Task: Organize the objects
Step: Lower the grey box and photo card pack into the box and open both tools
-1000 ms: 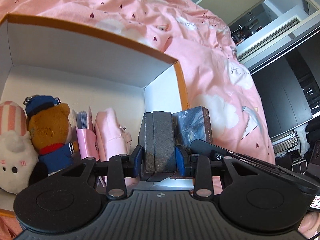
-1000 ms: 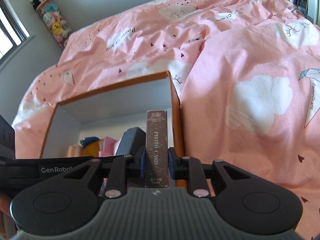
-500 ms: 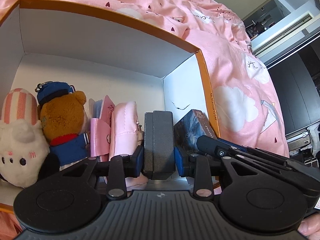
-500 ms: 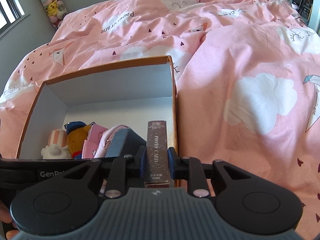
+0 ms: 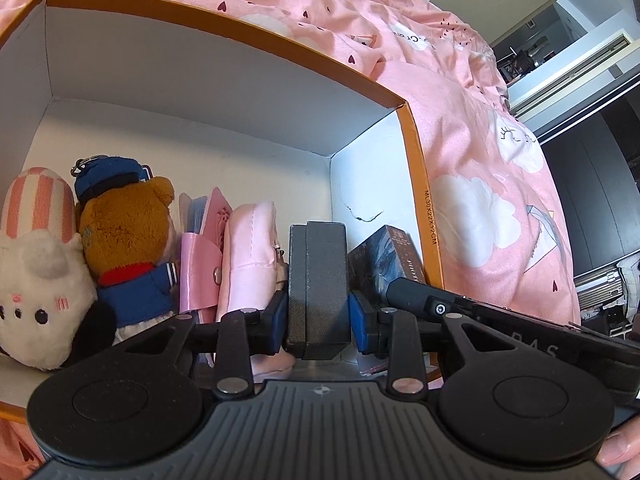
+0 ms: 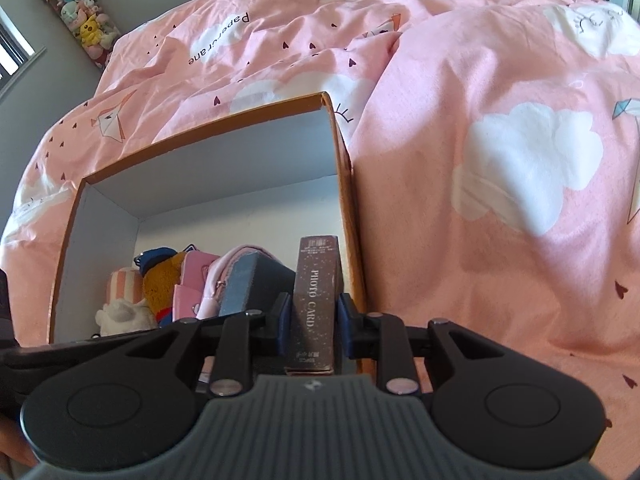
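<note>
A pink duvet [image 6: 500,128] printed with white clouds, small hearts and paper cranes covers the bed and fills most of both views. On it sits an open box [image 5: 416,184] with orange edges and plain white inside walls, its far half bare. Along the near side of the box stands a row of things packed side by side: at the far left a white plush [image 5: 36,296] with a pink-and-white striped top, touching a brown teddy bear [image 5: 124,232] in a blue cap and blue jacket with a red collar; to its right a pink wallet [image 5: 200,264] with a snap tab, then a pale pink satin pouch [image 5: 250,264]. Right of the pouch, the left gripper [image 5: 318,312] has its jaws pressed against both sides of an upright dark grey case [image 5: 318,276], holding it inside the box. Between that case and the box's right wall, the right gripper [image 6: 314,322] clamps a slim brown box labelled PHOTO CARD [image 6: 316,292], held upright on its narrow edge; in the left wrist view its dark patterned face shows, tilted slightly, just beside the orange edge. Far off at the upper left of the right wrist view, a hanging column of small plush toys [image 6: 76,12] hangs against a grey wall.
</note>
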`<action>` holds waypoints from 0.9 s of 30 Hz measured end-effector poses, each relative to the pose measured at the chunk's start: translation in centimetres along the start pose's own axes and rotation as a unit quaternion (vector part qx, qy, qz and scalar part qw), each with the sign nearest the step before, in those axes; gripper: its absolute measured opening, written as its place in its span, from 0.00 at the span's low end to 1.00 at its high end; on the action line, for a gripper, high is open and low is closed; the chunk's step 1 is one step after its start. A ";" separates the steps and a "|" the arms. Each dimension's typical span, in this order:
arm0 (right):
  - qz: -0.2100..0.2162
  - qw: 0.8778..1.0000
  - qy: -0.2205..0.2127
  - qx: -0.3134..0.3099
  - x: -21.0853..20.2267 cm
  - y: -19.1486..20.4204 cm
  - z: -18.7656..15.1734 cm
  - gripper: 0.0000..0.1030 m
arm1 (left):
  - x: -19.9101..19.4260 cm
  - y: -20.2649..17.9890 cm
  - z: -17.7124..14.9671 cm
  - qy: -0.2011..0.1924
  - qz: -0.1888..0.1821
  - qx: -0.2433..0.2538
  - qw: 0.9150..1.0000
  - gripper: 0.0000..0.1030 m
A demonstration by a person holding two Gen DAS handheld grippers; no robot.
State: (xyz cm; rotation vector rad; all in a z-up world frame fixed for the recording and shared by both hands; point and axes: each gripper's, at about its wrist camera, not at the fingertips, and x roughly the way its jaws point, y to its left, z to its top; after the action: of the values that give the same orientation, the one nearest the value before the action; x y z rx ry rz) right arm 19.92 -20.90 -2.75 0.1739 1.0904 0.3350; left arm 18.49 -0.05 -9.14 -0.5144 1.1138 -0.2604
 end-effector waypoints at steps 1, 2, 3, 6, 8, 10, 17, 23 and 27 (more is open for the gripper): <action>0.009 1.000 0.003 0.004 -0.1 -0.1 0.1 0.31 | 0.0 0.0 0.0 0.000 0.000 0.001 1.000 0.36; 0.011 1.000 0.005 0.006 -0.1 -0.2 0.1 0.32 | 0.0 0.0 0.0 -0.001 0.003 0.001 1.000 0.36; 0.012 1.000 0.006 0.006 -0.2 -0.1 0.1 0.33 | 0.1 -0.1 -0.1 -0.001 0.007 0.003 1.000 0.36; 0.009 1.000 -0.001 0.001 -0.7 0.1 -0.1 0.34 | 0.3 0.0 -0.1 0.001 0.004 0.001 1.000 0.36; 0.006 1.000 -0.019 -0.005 -1.4 0.4 -0.4 0.34 | 0.4 -0.3 -0.1 0.002 0.010 0.004 1.000 0.36; 0.006 0.999 -0.044 -0.005 -2.4 0.3 -0.6 0.34 | 0.6 -0.8 -0.1 0.002 0.021 0.017 1.000 0.36; -0.013 0.996 -0.081 0.025 -4.2 -1.3 -1.5 0.39 | 1.9 -3.7 -1.0 0.011 0.086 0.090 0.992 0.36; -0.011 0.996 -0.065 0.059 -3.2 -2.4 -2.7 0.39 | 2.6 -4.2 -1.4 0.020 0.091 0.111 0.989 0.38; -0.014 0.996 -0.061 0.069 -2.9 -2.9 -3.2 0.39 | 2.2 -3.8 -1.1 0.028 0.059 0.106 0.992 0.43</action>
State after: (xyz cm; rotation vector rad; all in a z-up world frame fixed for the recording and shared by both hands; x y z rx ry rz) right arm 16.37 -24.73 -2.61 0.2977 0.9951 0.2199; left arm 18.61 -4.55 -9.35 -0.2535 1.1507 -0.2878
